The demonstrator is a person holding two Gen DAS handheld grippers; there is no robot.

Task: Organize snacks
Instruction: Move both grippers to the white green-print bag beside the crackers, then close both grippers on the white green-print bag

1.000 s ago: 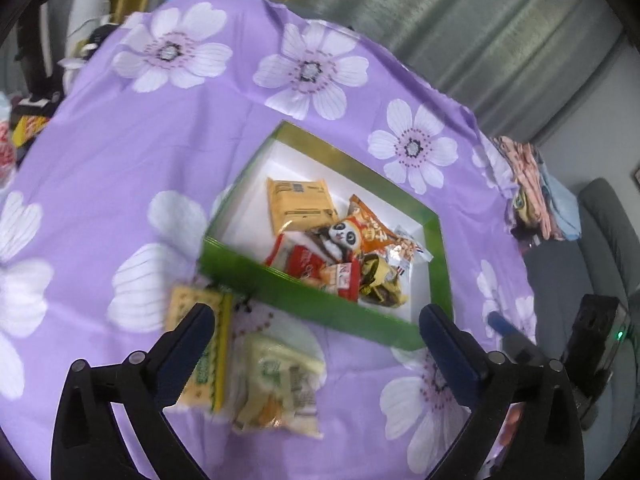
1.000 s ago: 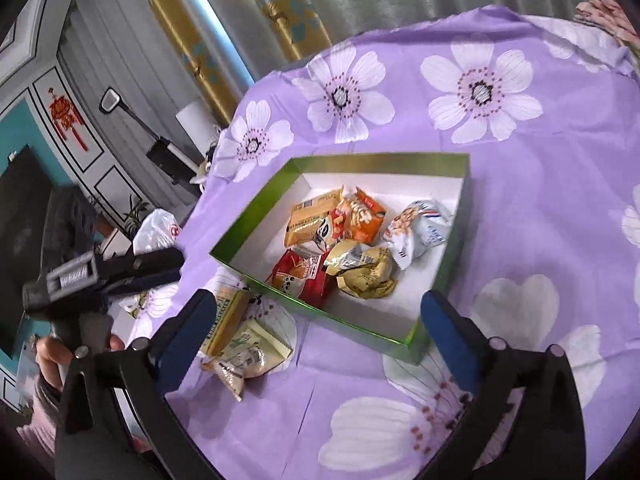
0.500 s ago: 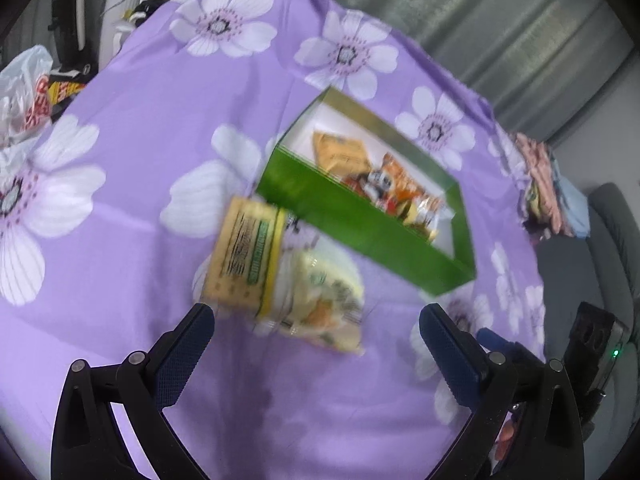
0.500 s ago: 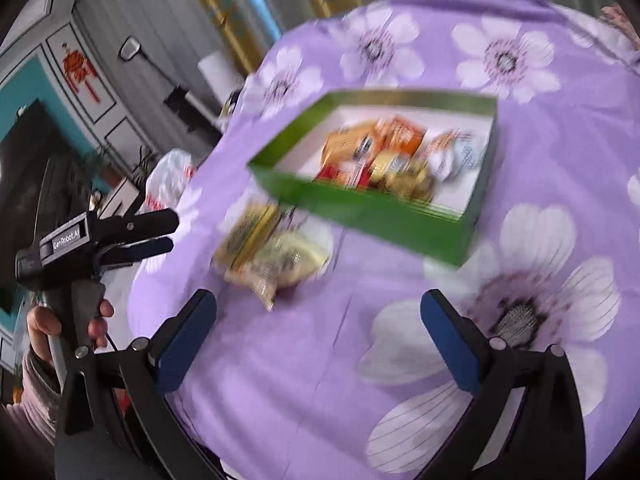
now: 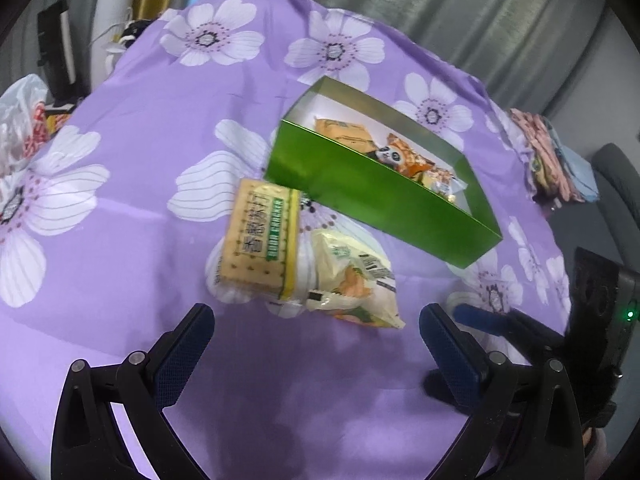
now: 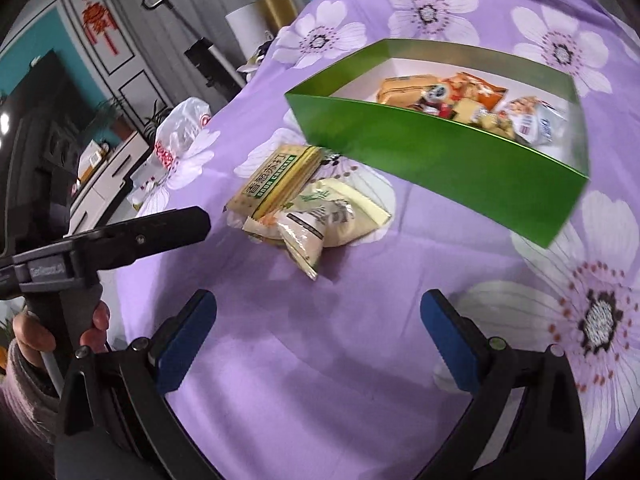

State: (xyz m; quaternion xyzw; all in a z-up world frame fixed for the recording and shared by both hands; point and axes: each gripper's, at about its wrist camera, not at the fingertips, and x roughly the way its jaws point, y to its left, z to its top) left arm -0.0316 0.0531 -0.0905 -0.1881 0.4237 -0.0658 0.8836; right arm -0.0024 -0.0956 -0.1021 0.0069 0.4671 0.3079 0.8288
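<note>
A green box (image 5: 384, 196) with a white inside holds several snack packets on the purple flowered cloth; it also shows in the right wrist view (image 6: 440, 156). In front of it lie a yellow cracker pack (image 5: 262, 240) (image 6: 276, 182) and a pale snack bag (image 5: 356, 284) (image 6: 324, 220), side by side and touching. My left gripper (image 5: 316, 344) is open and empty, low over the cloth just short of the two packets. My right gripper (image 6: 318, 328) is open and empty, a little to the right of them. The left gripper's finger (image 6: 140, 236) shows in the right wrist view.
The purple cloth (image 5: 140, 120) covers a round table. A white plastic bag (image 5: 20, 120) lies at the left edge, folded fabric (image 5: 552, 160) at the far right edge. A TV and cabinet (image 6: 60, 120) stand beyond the table's left side.
Both grippers have come down low and closer to the cloth, so the box is seen from the side. The cracker pack and snack bag now lie just ahead of the fingers.
</note>
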